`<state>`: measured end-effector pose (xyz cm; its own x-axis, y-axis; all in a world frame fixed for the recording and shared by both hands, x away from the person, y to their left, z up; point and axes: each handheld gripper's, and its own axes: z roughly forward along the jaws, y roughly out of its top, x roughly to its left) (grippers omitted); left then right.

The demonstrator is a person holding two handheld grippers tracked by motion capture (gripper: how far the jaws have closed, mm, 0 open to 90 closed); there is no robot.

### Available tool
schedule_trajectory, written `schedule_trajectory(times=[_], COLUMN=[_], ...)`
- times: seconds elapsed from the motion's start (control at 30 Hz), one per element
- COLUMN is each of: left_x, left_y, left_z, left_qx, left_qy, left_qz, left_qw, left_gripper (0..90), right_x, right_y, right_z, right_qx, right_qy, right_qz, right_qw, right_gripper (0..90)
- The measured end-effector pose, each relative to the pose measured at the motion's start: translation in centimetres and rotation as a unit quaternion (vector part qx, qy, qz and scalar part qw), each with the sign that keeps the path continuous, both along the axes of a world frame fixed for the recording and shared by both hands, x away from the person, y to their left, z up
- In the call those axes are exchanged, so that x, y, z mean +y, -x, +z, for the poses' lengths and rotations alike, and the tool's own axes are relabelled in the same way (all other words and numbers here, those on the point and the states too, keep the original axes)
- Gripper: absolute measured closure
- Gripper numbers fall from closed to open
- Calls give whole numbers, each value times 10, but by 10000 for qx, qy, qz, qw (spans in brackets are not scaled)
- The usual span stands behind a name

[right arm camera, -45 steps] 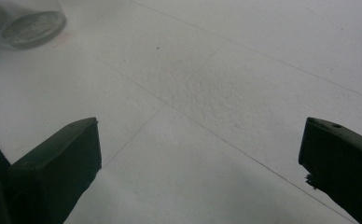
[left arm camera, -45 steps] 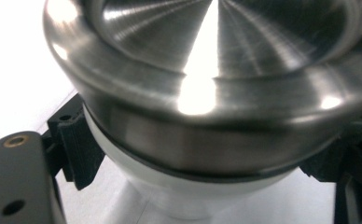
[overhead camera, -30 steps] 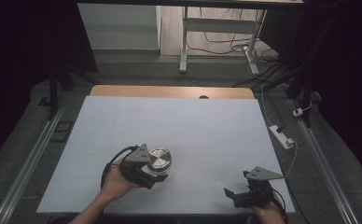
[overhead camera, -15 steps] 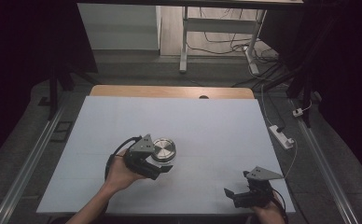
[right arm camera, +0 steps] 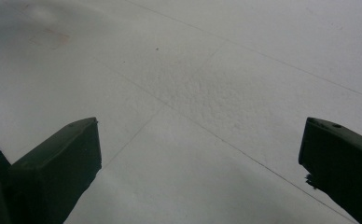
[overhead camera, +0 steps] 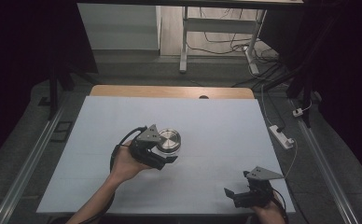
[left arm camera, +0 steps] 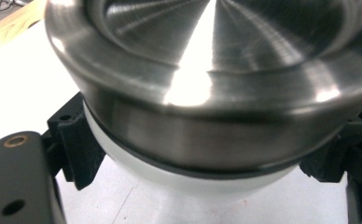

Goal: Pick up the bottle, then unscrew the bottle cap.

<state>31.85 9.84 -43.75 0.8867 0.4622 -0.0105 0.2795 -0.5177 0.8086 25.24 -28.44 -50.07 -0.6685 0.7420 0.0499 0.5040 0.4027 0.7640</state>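
A round container [overhead camera: 169, 138] with a brushed steel lid [left arm camera: 216, 56] and a white body [left arm camera: 188, 179] is held over the middle left of the white table [overhead camera: 226, 121]. My left gripper [overhead camera: 168, 149] is shut on it. In the left gripper view the black pads [left arm camera: 76, 149] press the white body from both sides, just under the lid's rim. My right gripper [overhead camera: 235, 186] rests near the table's front right edge. Its jaws stand wide apart in the right gripper view, where that gripper [right arm camera: 200, 158] has only bare white table between them.
A strip of wooden tabletop [overhead camera: 170, 91] shows beyond the white sheet's far edge. A white power strip [overhead camera: 281, 136] lies on the floor to the right, with cables behind it. Metal rails [overhead camera: 27, 163] run along both sides of the table.
My left gripper has carried the container away from the person and slightly to the right. The right gripper has stayed where it was.
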Motion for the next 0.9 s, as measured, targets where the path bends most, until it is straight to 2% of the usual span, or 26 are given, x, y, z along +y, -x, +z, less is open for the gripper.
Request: schedule_trajectory(times=[0.33, 0.43, 0.8, 0.9], left_x=[1, 3, 5, 5], left_y=[1, 1, 2, 2], left_z=[-2, -3, -3, -3], left_qx=[34, 78, 68, 82], left_qy=[31, 82, 131, 127], left_qz=[26, 18, 20, 24], left_qw=[10000, 9999, 9999, 9999], left_gripper=[157, 157, 157, 157], right_x=[0, 5, 20, 23], right_y=[1, 2, 3, 4], right_z=[5, 12, 27, 30], right_qx=[-73, -149, -174, -185], right_qy=[-165, -274, -657, -642], right_qz=[-27, 77, 385, 428], right_qw=[9998, 9995, 9969, 9968], right_gripper=[0, 0, 0, 0])
